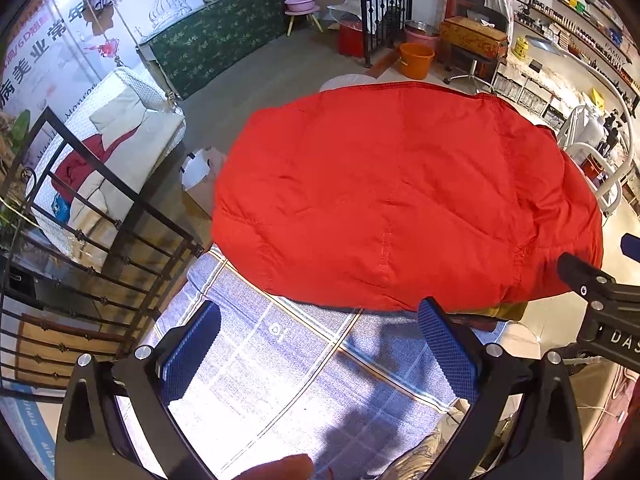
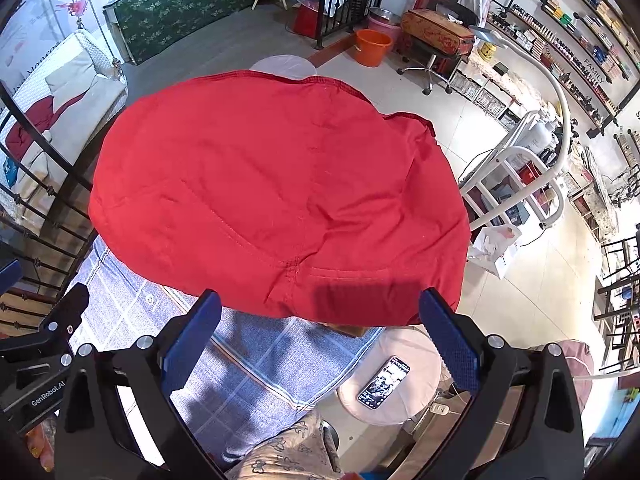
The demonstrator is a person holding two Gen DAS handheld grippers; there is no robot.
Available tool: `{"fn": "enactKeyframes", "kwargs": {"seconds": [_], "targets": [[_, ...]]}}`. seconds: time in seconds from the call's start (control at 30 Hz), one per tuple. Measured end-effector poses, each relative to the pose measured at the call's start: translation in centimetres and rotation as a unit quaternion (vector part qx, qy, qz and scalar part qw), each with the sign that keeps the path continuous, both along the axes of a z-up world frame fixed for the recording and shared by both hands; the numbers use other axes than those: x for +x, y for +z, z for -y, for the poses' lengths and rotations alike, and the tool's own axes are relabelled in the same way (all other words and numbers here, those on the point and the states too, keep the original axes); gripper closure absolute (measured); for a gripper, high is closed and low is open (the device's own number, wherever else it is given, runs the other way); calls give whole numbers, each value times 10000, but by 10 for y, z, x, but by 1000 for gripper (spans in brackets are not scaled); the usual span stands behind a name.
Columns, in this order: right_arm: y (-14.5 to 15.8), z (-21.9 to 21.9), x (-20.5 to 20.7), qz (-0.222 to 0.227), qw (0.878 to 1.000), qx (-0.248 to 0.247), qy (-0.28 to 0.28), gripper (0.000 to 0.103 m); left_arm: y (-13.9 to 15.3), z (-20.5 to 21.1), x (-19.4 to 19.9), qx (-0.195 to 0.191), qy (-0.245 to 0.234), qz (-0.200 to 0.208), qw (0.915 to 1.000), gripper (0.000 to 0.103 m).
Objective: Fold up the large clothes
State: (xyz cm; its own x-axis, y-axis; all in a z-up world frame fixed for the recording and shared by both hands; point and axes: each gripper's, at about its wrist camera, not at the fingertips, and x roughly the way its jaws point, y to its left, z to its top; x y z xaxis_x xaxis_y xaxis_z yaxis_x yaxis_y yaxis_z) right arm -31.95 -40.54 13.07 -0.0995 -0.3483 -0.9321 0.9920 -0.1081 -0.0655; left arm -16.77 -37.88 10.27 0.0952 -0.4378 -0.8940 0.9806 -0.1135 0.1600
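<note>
We see the red garment [image 1: 404, 196] spread over the blue checked cloth [image 1: 280, 364], hiding the table below. Both grippers, left [image 1: 320, 356] and right [image 2: 320, 344], hover spread, holding nothing. A phone [image 2: 383, 382] lies on a stool [image 2: 416, 360] nearby.

Red garment [image 1: 400, 192]; blue plaid cloth [image 1: 304, 380]; orange bucket [image 2: 373, 47].

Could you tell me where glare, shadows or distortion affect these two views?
Left wrist view: the blue checked cloth is blown out white near the bottom, with dark shadows to its right; fisheye bends the room's edges. Right wrist view: evenly lit, a rectangular shadow on the red garment near its front hem; same fisheye curvature.
</note>
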Motion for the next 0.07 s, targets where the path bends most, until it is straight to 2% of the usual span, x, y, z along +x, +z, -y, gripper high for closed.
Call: {"fn": "enactKeyframes", "kwargs": {"seconds": [0.07], "targets": [[0,-1,0,1,10000,1,-5,5,-1,-1,1,10,-6,5,10000,6]]}}
